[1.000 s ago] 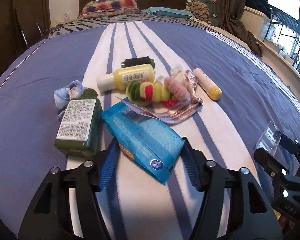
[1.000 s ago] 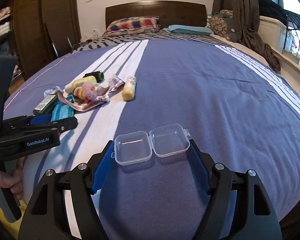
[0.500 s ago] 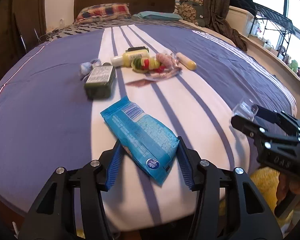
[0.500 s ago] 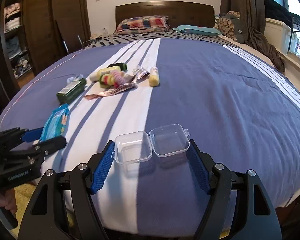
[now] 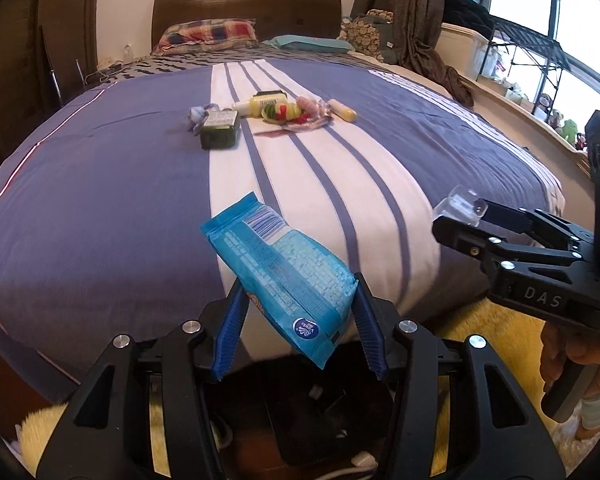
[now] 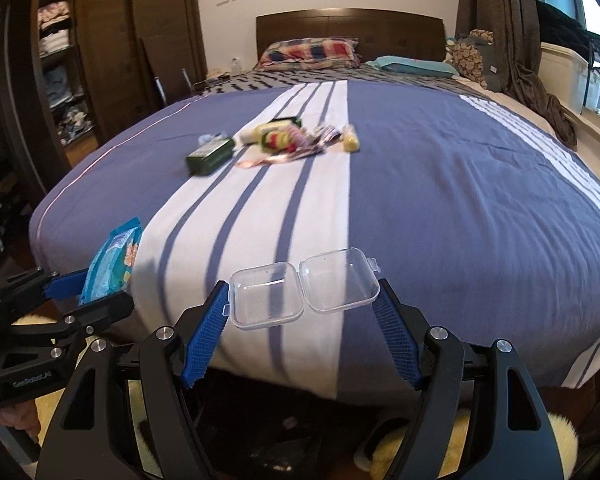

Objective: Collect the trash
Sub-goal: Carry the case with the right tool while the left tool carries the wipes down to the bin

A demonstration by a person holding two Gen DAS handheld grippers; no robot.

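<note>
Both claws are loaded: the left gripper point(image 5: 296, 330) pinches a blue wrapper point(image 5: 284, 268) at lower centre, and the right gripper point(image 6: 302, 322) clamps a clear plastic case point(image 6: 304, 286), opened flat, bottom centre.

Both hand-held grippers angled down — left hand-held gripper point(image 5: 296, 320) clamped, right hand-held gripper point(image 6: 302, 312) clamped wider.

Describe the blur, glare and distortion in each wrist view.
Left wrist: window blown out white, bed bowed by the fisheye, blue packet sharp. Right wrist: pile of items smeared by motion blur, clear plastic case crisp, wardrobe dim.
</note>
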